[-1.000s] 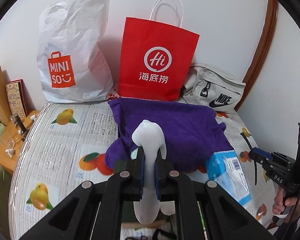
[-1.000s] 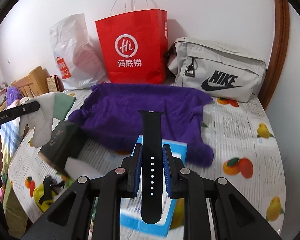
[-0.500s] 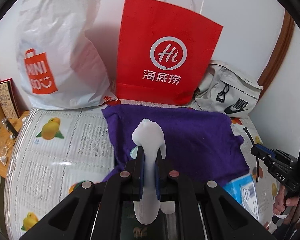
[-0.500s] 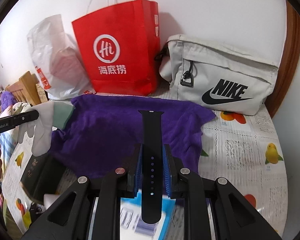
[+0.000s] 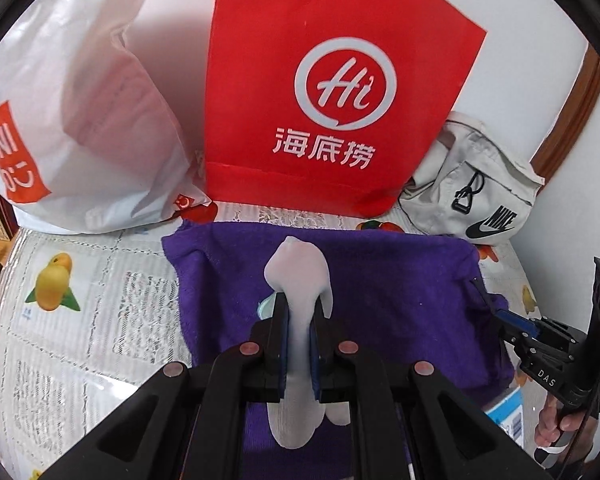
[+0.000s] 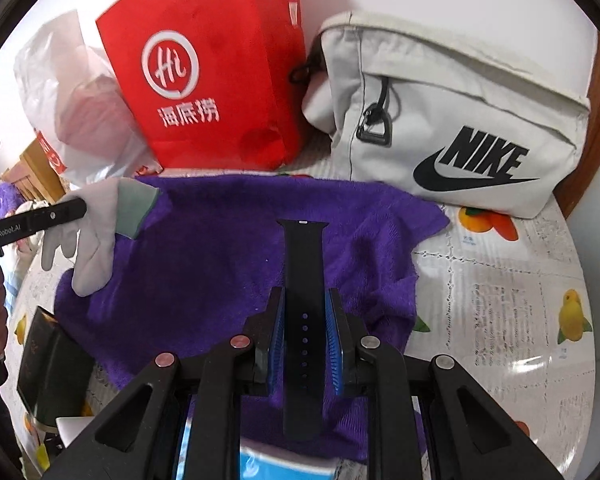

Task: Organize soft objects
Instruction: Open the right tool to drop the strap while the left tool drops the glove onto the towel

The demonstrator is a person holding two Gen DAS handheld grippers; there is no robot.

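Note:
My left gripper [image 5: 298, 312] is shut on a white glove [image 5: 298, 276] with a green cuff and holds it above the purple towel [image 5: 400, 280]; the glove also shows in the right wrist view [image 6: 100, 236]. My right gripper [image 6: 305, 316] is shut on a black watch strap [image 6: 304, 264] over the towel [image 6: 220, 256]. A red paper bag [image 5: 332, 92] stands behind the towel, with a white plastic bag [image 5: 80, 120] on its left and a grey Nike bag [image 6: 452, 120] on its right.
A blue and white packet [image 6: 276, 464] lies under the towel's near edge. A dark box [image 6: 48, 372] sits at the table's left. The tablecloth [image 5: 80, 320] has fruit prints. A wooden frame [image 5: 572, 116] runs along the right wall.
Both grippers have moved forward over the towel toward the bags, which now look larger. Each still holds its object.

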